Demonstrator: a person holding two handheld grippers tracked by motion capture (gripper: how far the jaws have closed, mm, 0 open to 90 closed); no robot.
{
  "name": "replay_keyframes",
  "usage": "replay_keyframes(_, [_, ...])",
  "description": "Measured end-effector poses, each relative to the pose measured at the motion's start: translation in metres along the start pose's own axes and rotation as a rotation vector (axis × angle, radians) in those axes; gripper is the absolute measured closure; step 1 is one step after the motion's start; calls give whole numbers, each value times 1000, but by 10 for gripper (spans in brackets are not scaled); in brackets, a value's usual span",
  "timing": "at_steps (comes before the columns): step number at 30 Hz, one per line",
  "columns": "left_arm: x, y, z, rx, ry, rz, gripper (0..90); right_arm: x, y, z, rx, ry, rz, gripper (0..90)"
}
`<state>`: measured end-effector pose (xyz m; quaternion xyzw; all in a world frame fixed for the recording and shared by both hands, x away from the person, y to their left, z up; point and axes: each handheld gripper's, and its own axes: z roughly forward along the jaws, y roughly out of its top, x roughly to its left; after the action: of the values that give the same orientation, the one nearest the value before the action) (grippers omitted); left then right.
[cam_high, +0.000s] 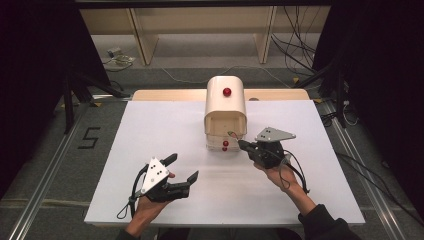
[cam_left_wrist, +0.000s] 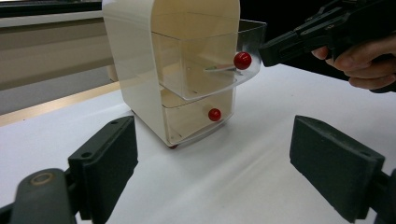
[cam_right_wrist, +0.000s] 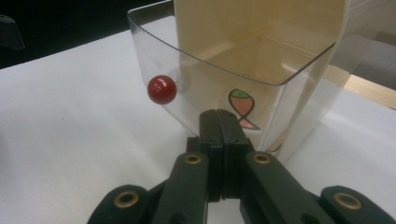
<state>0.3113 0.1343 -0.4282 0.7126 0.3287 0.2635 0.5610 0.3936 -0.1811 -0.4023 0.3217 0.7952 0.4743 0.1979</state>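
Right gripper (cam_right_wrist: 219, 116) pressed together at pulled-out drawer (cam_right_wrist: 261, 60); left gripper (cam_high: 181, 168) spread, well apart.

Black right gripper (cam_right_wrist: 219, 116) pressed shut against clear drawer (cam_right_wrist: 210, 79); red knob (cam_right_wrist: 162, 89) just left; fish sticker (cam_right_wrist: 243, 107) inside; white table (cam_right_wrist: 70, 140) beneath.
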Motion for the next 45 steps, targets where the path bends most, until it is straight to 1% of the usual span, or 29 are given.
replay_keyframes(18, [0,0,0,-2,-1,0,147,-2,0,3,-6,-16,4,900])
replay_keyframes(22, [0,0,0,-1,-2,0,147,-3,0,4,-14,-18,6,900])
replay_keyframes(45, [0,0,0,-1,-2,1,147,-9,0,10,-28,-37,32,900])
